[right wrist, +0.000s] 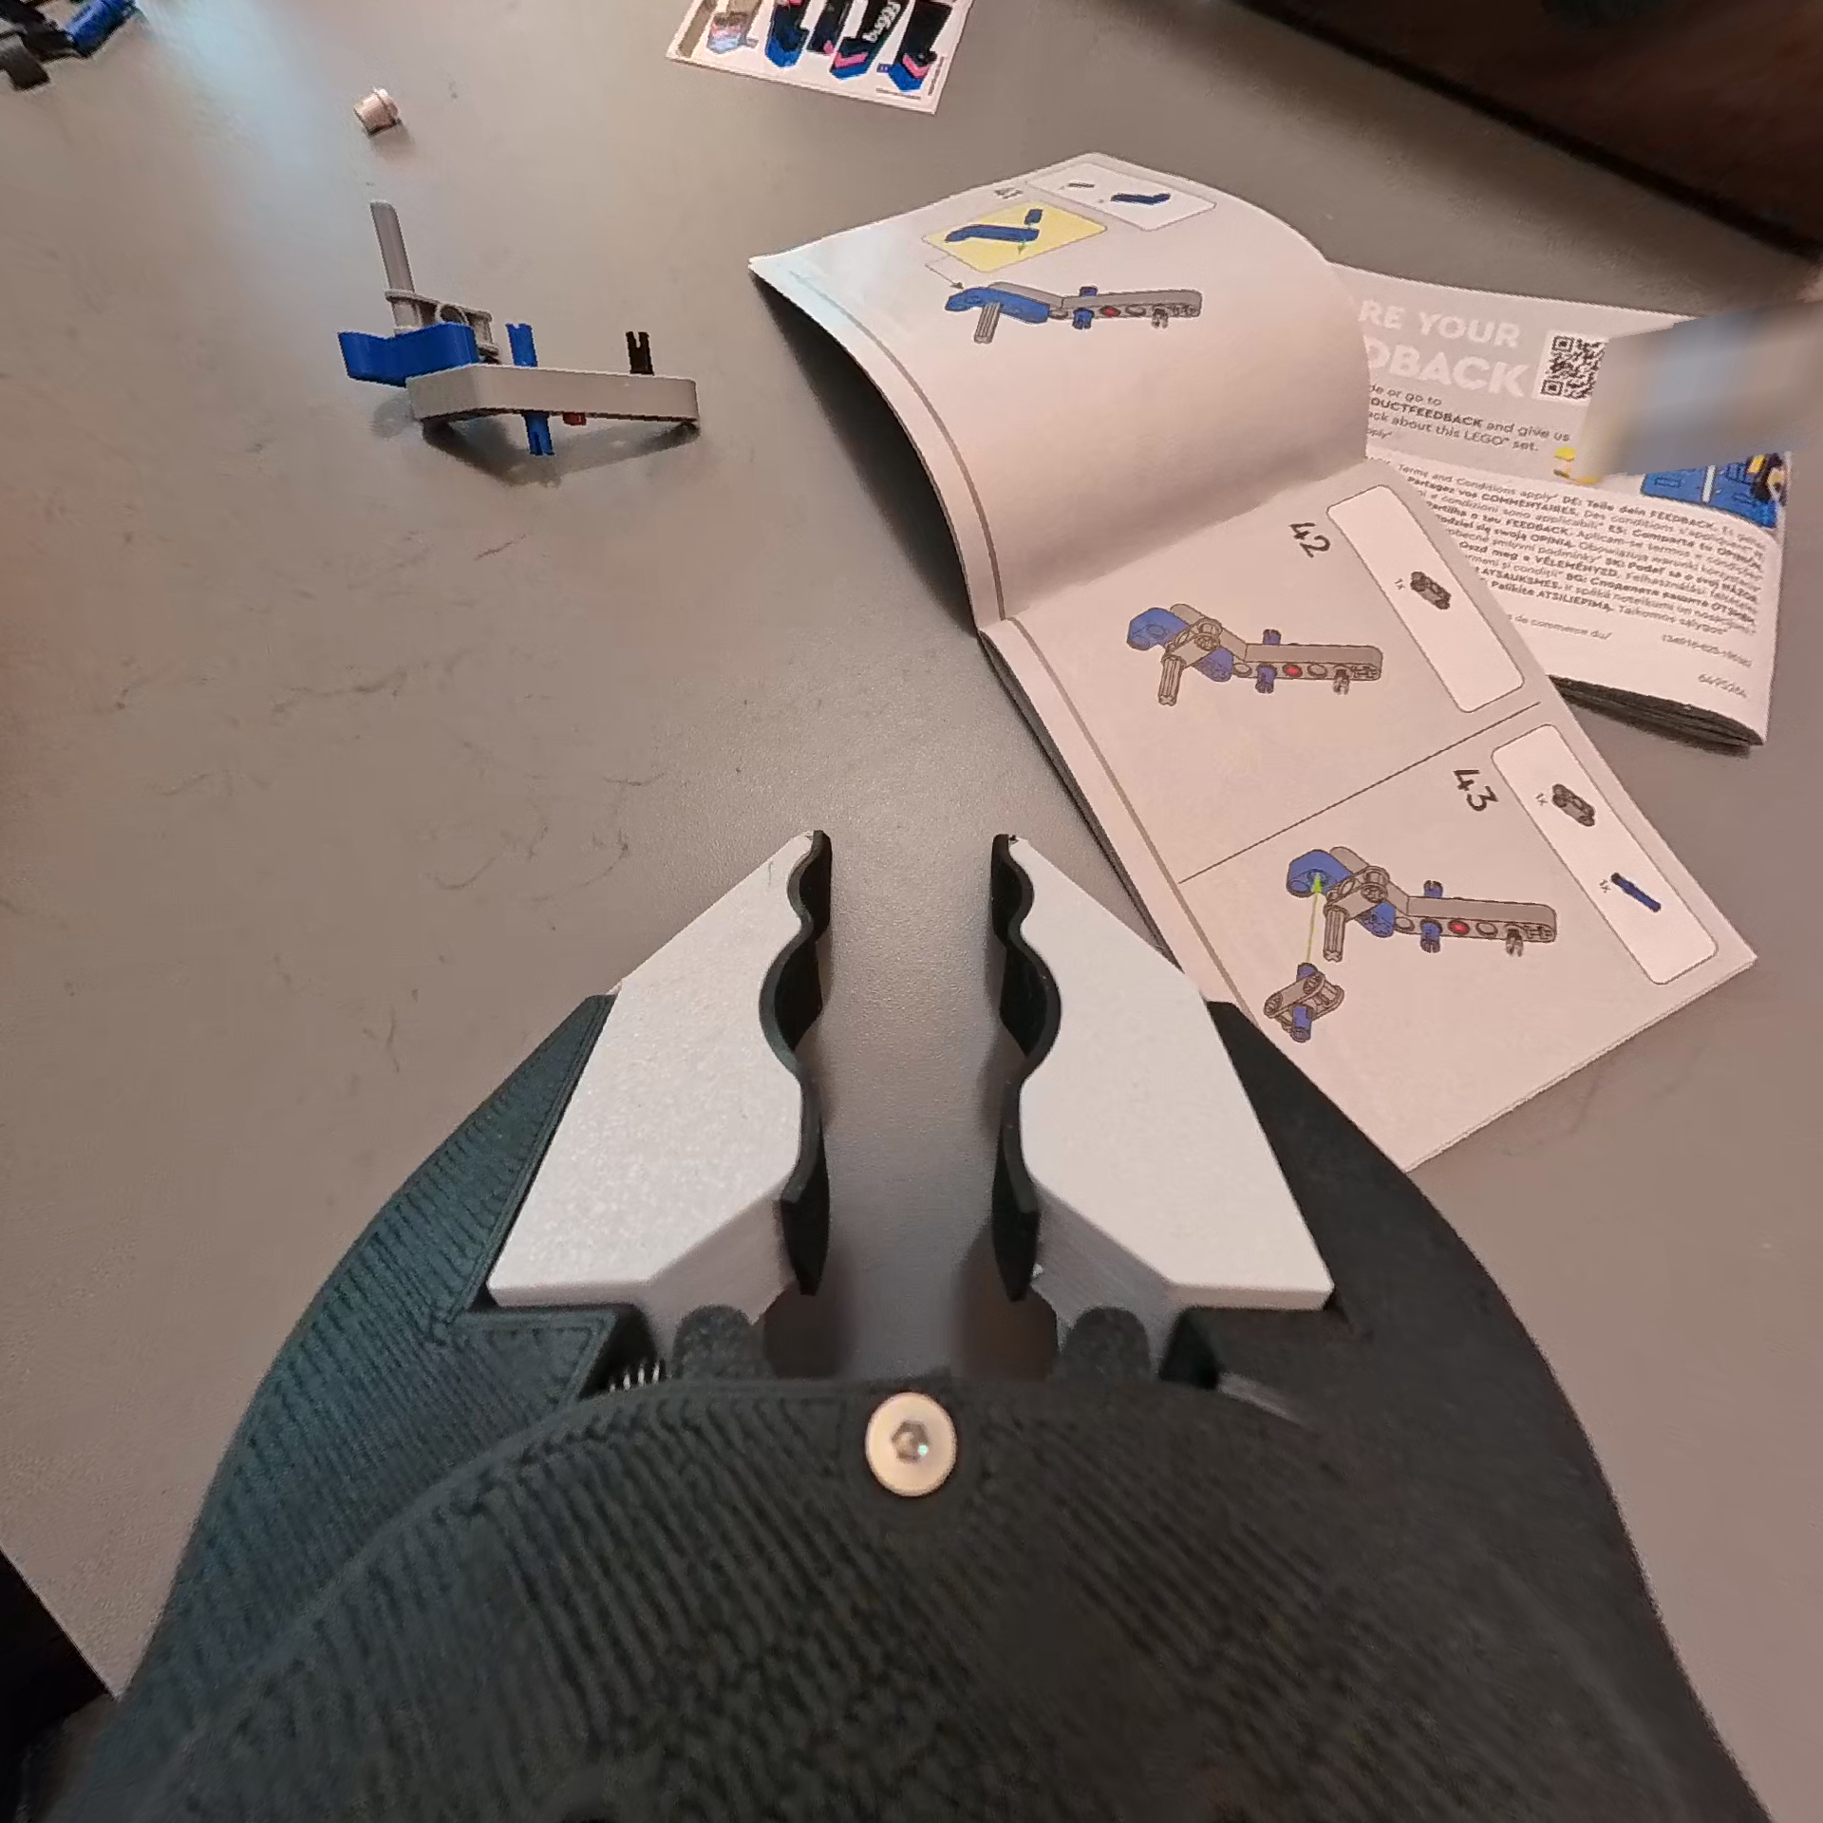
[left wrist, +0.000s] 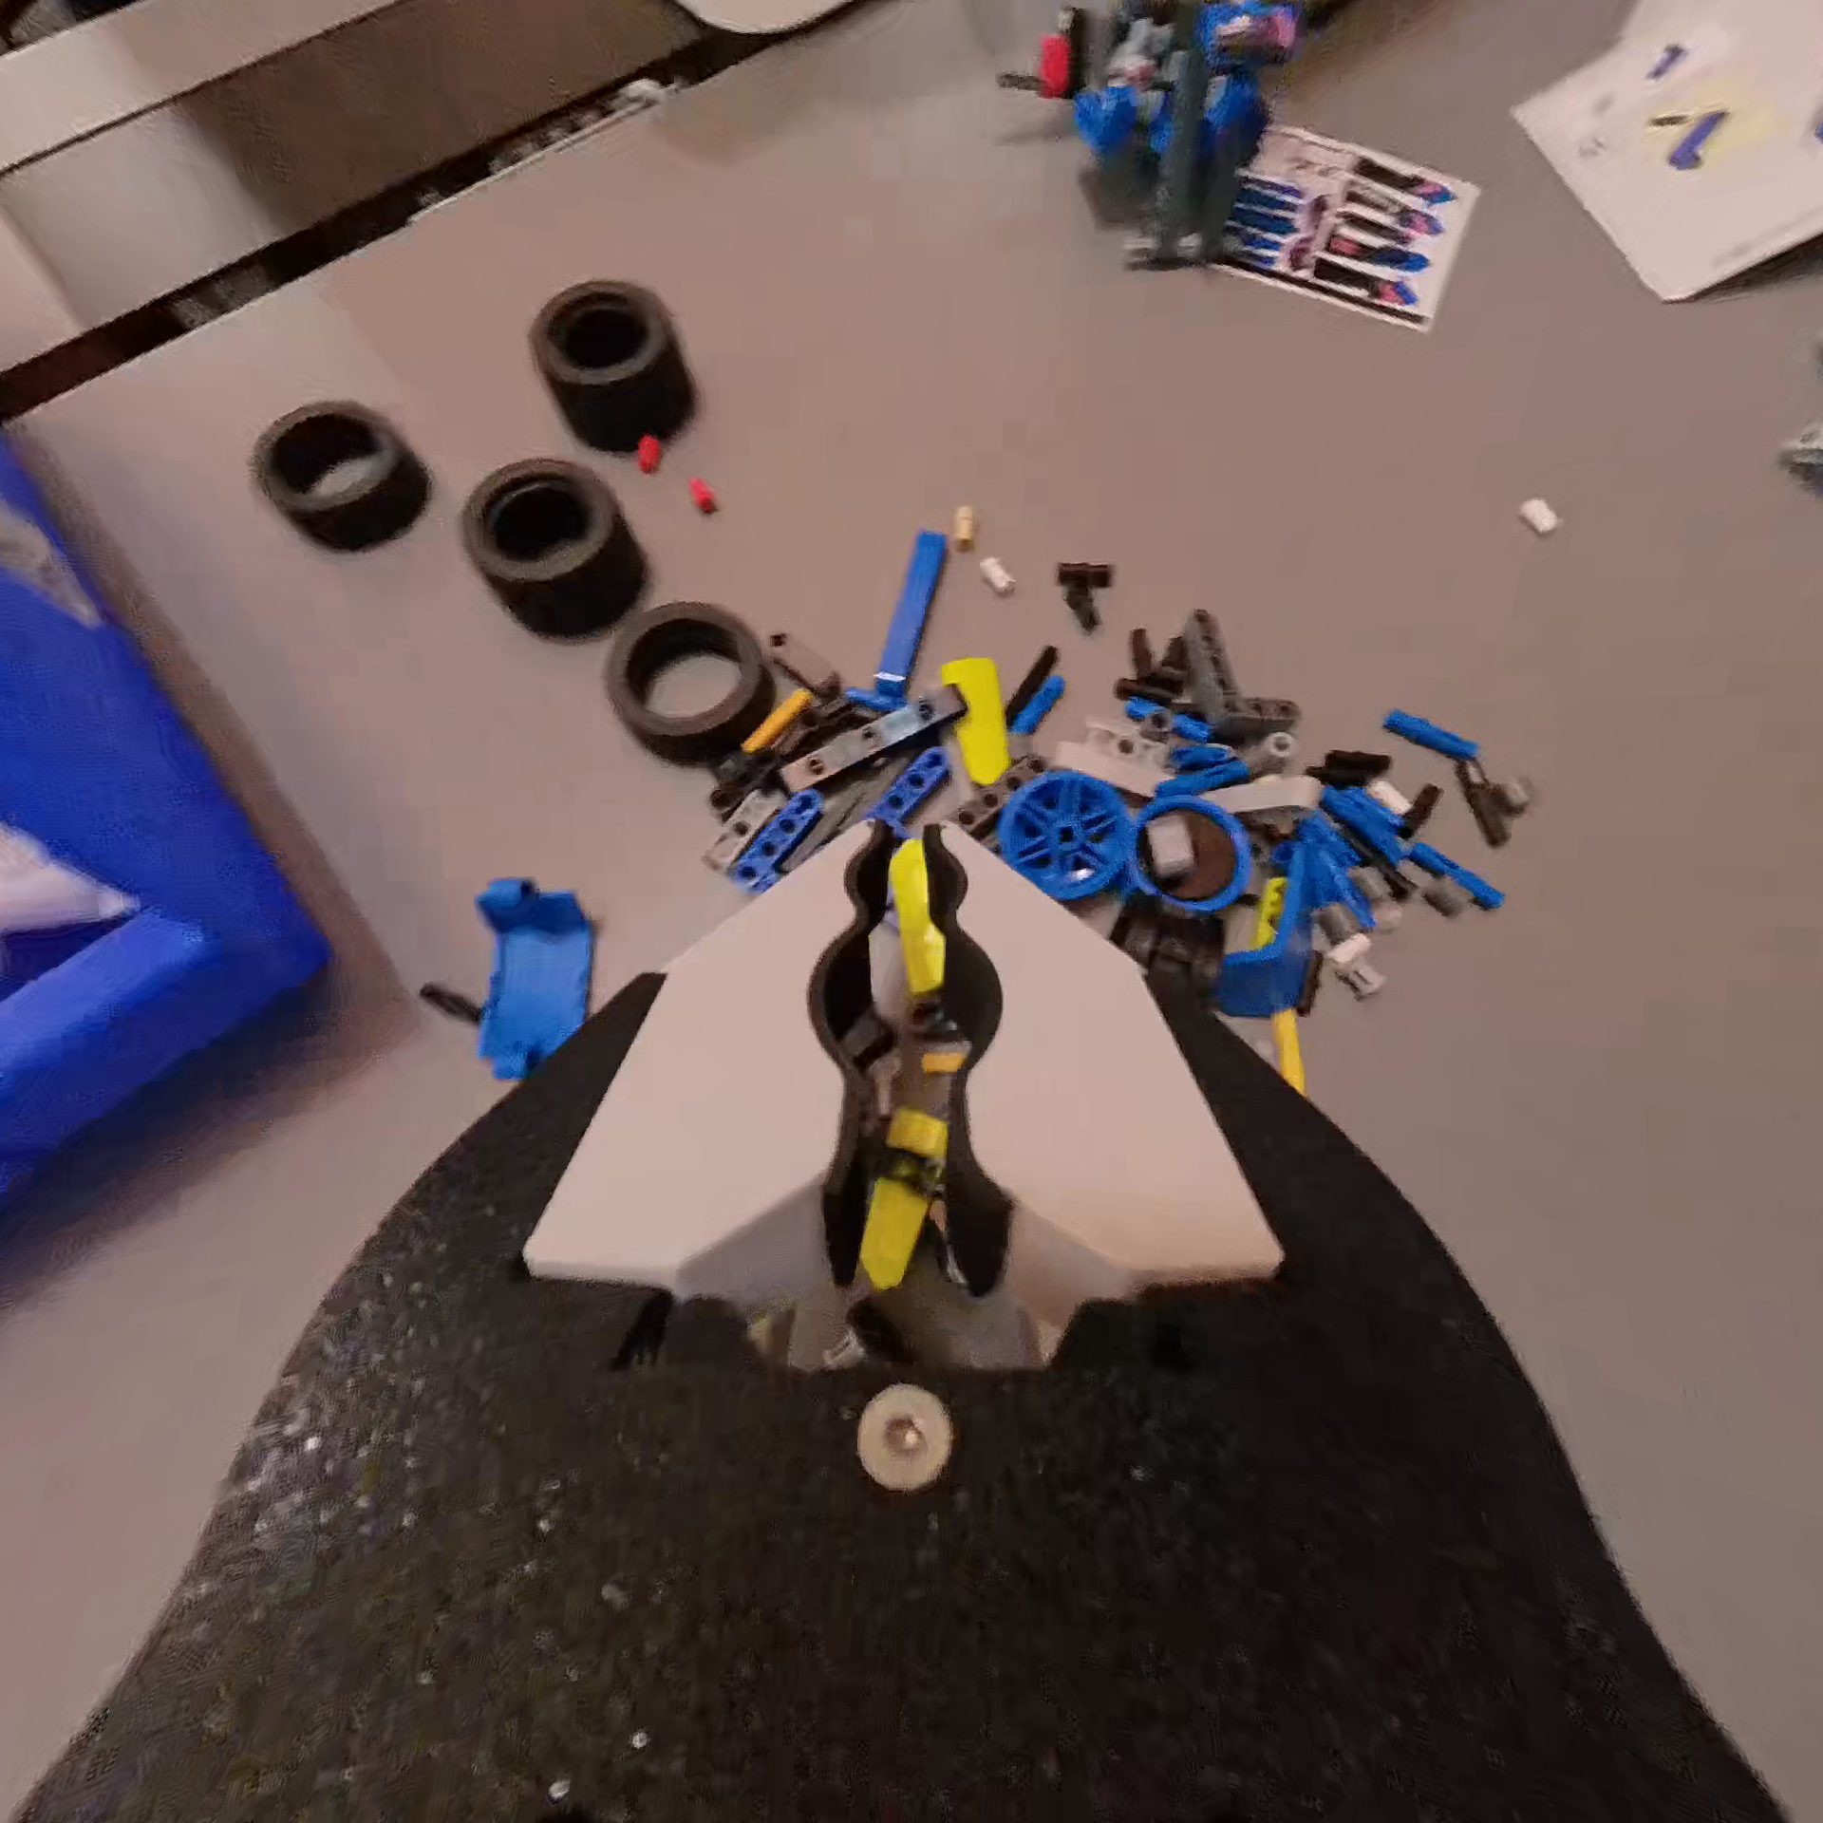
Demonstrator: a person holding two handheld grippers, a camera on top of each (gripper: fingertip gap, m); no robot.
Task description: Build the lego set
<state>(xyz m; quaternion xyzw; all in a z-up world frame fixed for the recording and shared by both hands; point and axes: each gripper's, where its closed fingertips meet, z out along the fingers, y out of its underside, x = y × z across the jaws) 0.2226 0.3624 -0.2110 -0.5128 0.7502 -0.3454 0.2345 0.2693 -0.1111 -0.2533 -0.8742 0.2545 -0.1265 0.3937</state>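
My left gripper [left wrist: 906, 848] is shut on a small yellow and grey lego assembly [left wrist: 915, 922] that runs down the gap between its fingers. It hovers at the near edge of a pile of loose blue, black, grey and yellow lego parts [left wrist: 1164, 779], which includes a blue wheel rim [left wrist: 1063, 834]. My right gripper [right wrist: 910, 848] is open and empty above bare table. A sub-assembly of a grey beam with blue parts and an upright grey axle [right wrist: 533, 385] lies far ahead to its left. The open instruction booklet [right wrist: 1282, 691] lies to its right.
Several black tyres [left wrist: 552, 547] stand left of the pile, with two red pins [left wrist: 648, 452] beside them. A blue box [left wrist: 118, 888] is at the left edge and a blue part [left wrist: 533, 967] near it. A partly built blue model [left wrist: 1174, 118] stands on a sticker sheet [left wrist: 1342, 227] at the back. A small grey bush [right wrist: 375, 107] lies loose. Some 50 cm of space lies between my two pairs of fingers. The blue wheel rim [left wrist: 1063, 834] lies some 4 cm from my left tips, 45 cm from my right tips.
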